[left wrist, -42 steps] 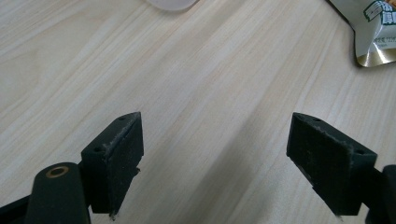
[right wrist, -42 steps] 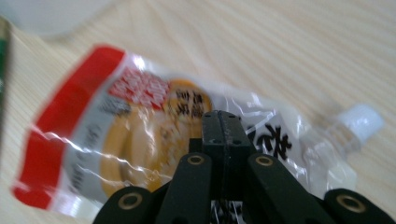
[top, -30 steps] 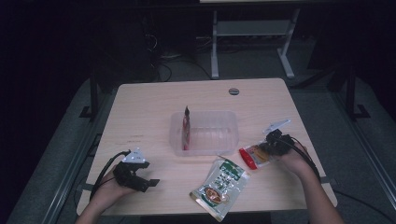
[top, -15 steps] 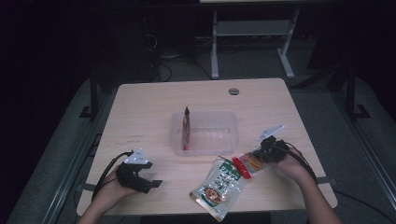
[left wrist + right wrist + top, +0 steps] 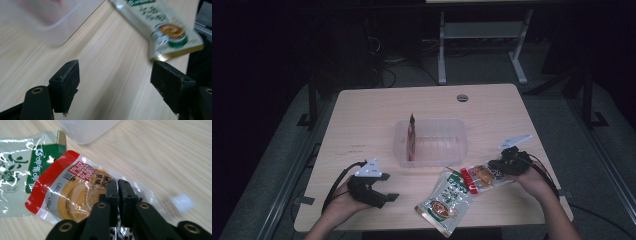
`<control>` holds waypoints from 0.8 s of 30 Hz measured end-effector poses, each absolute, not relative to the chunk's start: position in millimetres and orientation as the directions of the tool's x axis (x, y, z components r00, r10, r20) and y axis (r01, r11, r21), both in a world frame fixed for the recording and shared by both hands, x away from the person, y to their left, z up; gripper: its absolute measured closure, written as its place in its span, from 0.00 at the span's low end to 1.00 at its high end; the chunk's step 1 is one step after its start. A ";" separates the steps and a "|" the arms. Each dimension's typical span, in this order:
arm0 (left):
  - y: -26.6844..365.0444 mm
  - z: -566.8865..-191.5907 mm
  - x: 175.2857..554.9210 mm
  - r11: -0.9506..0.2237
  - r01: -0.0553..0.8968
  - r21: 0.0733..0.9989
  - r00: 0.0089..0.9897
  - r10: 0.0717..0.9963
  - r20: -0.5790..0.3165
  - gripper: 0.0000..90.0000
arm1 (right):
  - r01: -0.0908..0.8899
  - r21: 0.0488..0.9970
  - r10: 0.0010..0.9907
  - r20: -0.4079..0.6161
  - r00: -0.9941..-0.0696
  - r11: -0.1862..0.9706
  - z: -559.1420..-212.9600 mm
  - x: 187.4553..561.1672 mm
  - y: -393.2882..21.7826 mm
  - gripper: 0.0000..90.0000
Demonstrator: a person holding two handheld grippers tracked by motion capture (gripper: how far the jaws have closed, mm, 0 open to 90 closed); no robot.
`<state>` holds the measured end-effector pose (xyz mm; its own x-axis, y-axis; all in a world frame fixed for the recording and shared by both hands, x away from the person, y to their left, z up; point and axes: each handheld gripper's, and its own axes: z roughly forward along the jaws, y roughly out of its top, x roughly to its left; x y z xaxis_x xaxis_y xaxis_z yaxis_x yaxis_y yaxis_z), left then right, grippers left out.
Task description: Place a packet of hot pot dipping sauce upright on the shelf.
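two tools: the right tool (image 5: 117, 185) has carried its red pouch (image 5: 72, 192) leftward to overlap the green pouch (image 5: 447, 200) near the tub (image 5: 432, 142), probably bound for it, jaws just easing yet pinching the film; the left tool (image 5: 115, 82) gapes empty, narrowing slightly, above bare tabletop (image 5: 105, 75).

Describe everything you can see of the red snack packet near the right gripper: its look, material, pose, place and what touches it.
The red snack packet is a flat pouch of glossy, crinkled clear film with a red band, white print and a tan round food inside. It lies near the table's front edge, in front of the clear plastic tub. Its red end overlaps the green-and-white packet. The right gripper pinches its other end, jaws nearly together on the film, though they have just been opening slightly.
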<state>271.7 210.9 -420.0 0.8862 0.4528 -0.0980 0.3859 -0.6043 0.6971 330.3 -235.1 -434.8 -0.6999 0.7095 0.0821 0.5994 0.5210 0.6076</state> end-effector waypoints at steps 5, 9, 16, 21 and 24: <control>183.9 -416.5 274.1 -0.625 0.349 0.698 0.909 0.407 -0.090 0.29 | 0.628 0.631 0.751 0.107 -0.652 0.456 -428.6 320.7 -252.1 0.68; 161.3 -412.2 276.5 -0.626 0.330 0.707 0.922 0.373 -0.100 0.42 | 0.646 0.652 0.776 0.136 -0.616 0.398 -423.7 313.8 -266.7 0.60; 124.0 -408.7 285.7 -0.635 0.290 0.716 0.942 0.323 -0.095 0.72 | 0.672 0.650 0.805 0.154 -0.573 0.354 -425.5 307.7 -283.6 0.52; 95.0 -410.9 290.5 -0.657 0.250 0.711 0.955 0.289 -0.069 0.90 | 0.679 0.648 0.812 0.157 -0.563 0.345 -428.1 303.6 -291.2 0.50; 79.1 -412.8 293.5 -0.664 0.235 0.709 0.960 0.272 -0.064 0.98 | 0.685 0.649 0.817 0.166 -0.553 0.332 -430.1 302.1 -297.3 0.48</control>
<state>293.5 79.1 -412.8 0.9602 0.2717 -0.0642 0.2354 -0.6644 0.7093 302.1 -297.3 -430.1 -0.5527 0.8167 0.1660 0.6850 0.3318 0.6486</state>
